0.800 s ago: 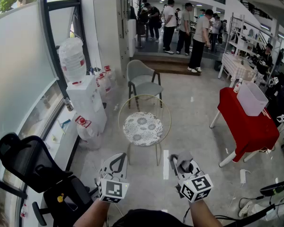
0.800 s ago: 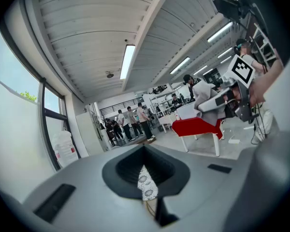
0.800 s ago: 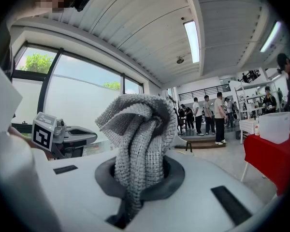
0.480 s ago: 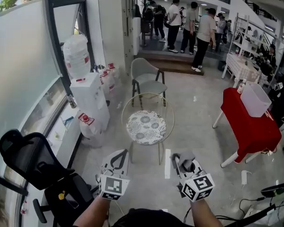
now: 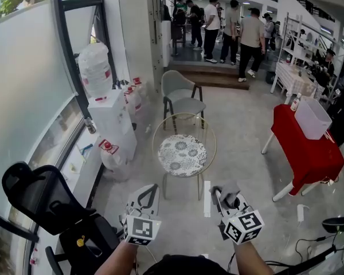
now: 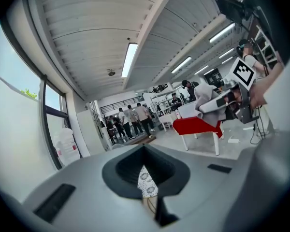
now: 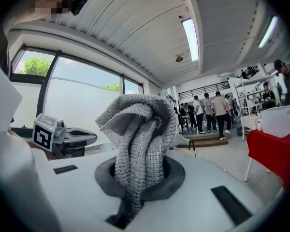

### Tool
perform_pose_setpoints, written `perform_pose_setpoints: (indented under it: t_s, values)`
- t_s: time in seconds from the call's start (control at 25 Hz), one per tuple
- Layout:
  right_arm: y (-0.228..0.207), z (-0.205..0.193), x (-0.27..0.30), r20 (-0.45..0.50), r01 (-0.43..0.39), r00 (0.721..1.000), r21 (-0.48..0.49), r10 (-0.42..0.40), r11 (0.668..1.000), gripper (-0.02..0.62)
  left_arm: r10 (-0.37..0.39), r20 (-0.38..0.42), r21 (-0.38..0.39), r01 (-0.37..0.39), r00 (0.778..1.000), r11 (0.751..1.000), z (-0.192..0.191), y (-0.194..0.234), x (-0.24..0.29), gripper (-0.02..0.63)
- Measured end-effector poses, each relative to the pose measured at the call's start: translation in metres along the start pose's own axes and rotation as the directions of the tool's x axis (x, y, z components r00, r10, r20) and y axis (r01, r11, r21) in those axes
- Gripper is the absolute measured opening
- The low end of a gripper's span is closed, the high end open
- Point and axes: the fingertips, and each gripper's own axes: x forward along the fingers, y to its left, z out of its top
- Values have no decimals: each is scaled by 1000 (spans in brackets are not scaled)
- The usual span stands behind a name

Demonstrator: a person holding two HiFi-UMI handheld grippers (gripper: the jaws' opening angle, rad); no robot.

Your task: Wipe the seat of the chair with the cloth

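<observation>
Left gripper [image 5: 144, 195], at 7 o'clock in the head view, is hovering over the floor with its jaws resting together and gripping nothing. Right gripper [image 5: 225, 197], at 5 o'clock, is clamping the grey knit cloth [image 7: 137, 139], which is bunching up above its jaws. The round wire-frame chair [image 5: 183, 154] with the patterned seat is standing at 12 o'clock, beyond both grippers and apart from them. A grey chair [image 5: 182, 99] is standing behind it. A red table [image 5: 307, 153] is standing at 2 o'clock.

The white left claw [image 5: 149, 190] and right claw [image 5: 222, 195] carry black-white marker cubes [image 5: 141, 230].
</observation>
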Motion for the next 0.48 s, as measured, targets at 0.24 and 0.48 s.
perform_pose_setpoints:
  t_s: [0.24, 0.48]
  values:
    - [19, -5, 17, -1, 19, 1000, -10, -19, 1000, 15, -15, 14, 15, 14, 1000, 1000, -16, 15, -3, 3]
    - [35, -11, 33, -10, 32, 999, -8, -32, 999, 15, -33, 30, 18, 32, 999, 999, -26, 32, -3, 3]
